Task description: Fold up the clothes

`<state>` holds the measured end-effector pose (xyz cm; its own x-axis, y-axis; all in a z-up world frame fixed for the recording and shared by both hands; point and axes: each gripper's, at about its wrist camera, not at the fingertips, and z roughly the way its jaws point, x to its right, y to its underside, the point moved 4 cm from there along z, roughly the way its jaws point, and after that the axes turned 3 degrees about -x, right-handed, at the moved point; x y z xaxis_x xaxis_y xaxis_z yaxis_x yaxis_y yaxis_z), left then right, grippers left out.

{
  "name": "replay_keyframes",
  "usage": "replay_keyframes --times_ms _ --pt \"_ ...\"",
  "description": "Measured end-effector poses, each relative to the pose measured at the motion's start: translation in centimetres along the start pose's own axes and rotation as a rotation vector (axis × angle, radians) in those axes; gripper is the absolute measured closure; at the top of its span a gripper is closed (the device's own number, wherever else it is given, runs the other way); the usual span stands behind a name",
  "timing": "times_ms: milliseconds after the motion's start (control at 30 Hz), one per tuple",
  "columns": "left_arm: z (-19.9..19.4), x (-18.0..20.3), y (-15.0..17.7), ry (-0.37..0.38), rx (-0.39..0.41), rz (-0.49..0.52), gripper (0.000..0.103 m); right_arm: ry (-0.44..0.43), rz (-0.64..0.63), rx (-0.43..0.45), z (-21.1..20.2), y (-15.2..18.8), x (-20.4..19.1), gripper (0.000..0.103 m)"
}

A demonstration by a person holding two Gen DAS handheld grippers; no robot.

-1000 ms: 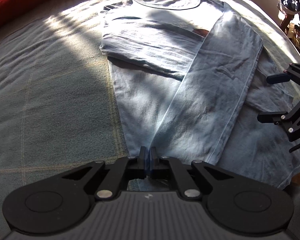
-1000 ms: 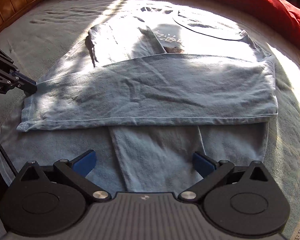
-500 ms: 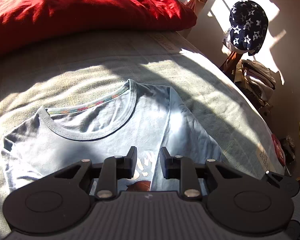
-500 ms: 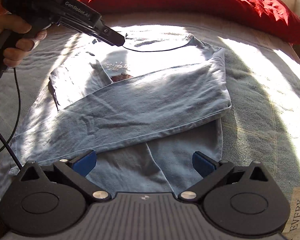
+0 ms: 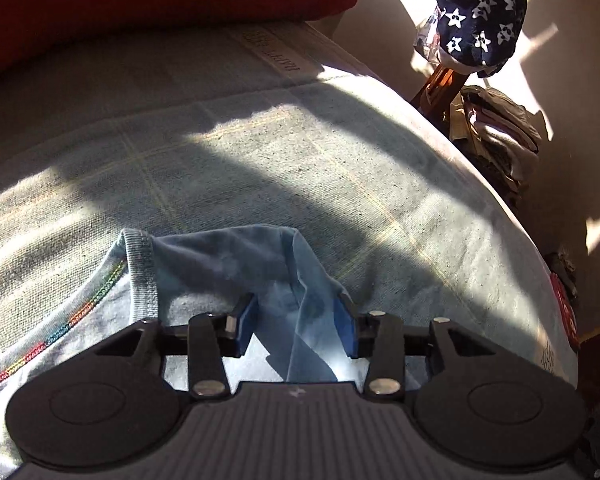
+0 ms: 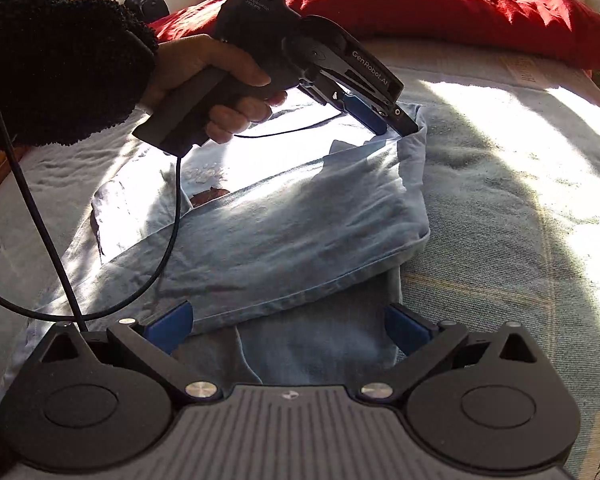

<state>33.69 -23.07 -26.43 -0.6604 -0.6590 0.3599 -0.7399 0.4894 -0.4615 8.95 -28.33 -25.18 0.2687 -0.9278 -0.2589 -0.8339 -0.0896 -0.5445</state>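
Blue shirt (image 5: 220, 264) shoulder edge between opening left gripper (image 5: 296, 320) jaws — untouched.

Left gripper (image 5: 296, 326) moved to shirt (image 5: 220, 264) shoulder, opening.

Left wrist view close over shirt (image 5: 228, 272) collar, right wrist view farther back, both facing red pillow (image 6: 452, 8)

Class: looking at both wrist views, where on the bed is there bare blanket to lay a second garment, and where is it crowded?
Bare blanket lies right of the shirt out to the bed edge, and between the collar and the red pillow. It is crowded at the shirt's shoulder, where the left gripper, jaws opening, straddles cloth, and near the right gripper.
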Motion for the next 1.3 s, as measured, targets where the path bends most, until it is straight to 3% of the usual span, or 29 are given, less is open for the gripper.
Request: replay_keyframes --times_ms 167,233,300,433,600,767,833,933,1133,1200,1300 --pt "0.6 1.8 0.1 -0.055 -0.028 0.184 0.067 0.018 0.063 0.006 0.1 -0.3 1.4 0.0" --pt "0.7 2.7 0.4 -0.055 -0.053 0.255 0.09 0.035 0.072 0.005 0.1 -0.4 1.6 0.0" --pt "0.7 3.2 0.6 -0.049 -0.061 0.276 0.103 0.056 0.08 0.008 0.1 -0.4 1.6 0.0" --pt "-1.3 1.4 0.0 -0.087 0.011 0.201 0.103 0.111 0.065 0.001 0.2 -0.4 1.1 0.0" --pt "-3.2 -1.6 -0.1 -0.133 0.046 0.069 0.103 0.318 -0.116 0.017 0.8 -0.9 0.8 0.0" --pt "-4.3 0.5 0.9 0.052 0.034 0.021 0.101 0.43 -0.214 -0.004 1.4 -1.1 2.1 0.0" --pt "-3.4 1.9 1.7 0.087 0.006 0.063 0.097 0.449 -0.195 -0.02 2.0 -1.1 2.7 0.0" --pt "-2.0 1.6 2.5 0.068 -0.028 0.031 0.097 0.463 -0.146 0.015 2.8 -1.9 3.4 0.0" --pt "-1.4 0.4 2.9 0.073 -0.042 -0.033 0.096 0.615 -0.032 0.094 3.3 -3.9 6.0 0.0" --pt "-1.4 0.5 2.9 0.077 -0.044 -0.036 0.096 0.593 0.026 0.084 3.1 -3.6 6.7 0.0" --pt "-1.3 0.8 2.7 0.088 -0.042 -0.041 0.091 0.543 0.016 0.103 3.0 -3.8 6.1 0.0"
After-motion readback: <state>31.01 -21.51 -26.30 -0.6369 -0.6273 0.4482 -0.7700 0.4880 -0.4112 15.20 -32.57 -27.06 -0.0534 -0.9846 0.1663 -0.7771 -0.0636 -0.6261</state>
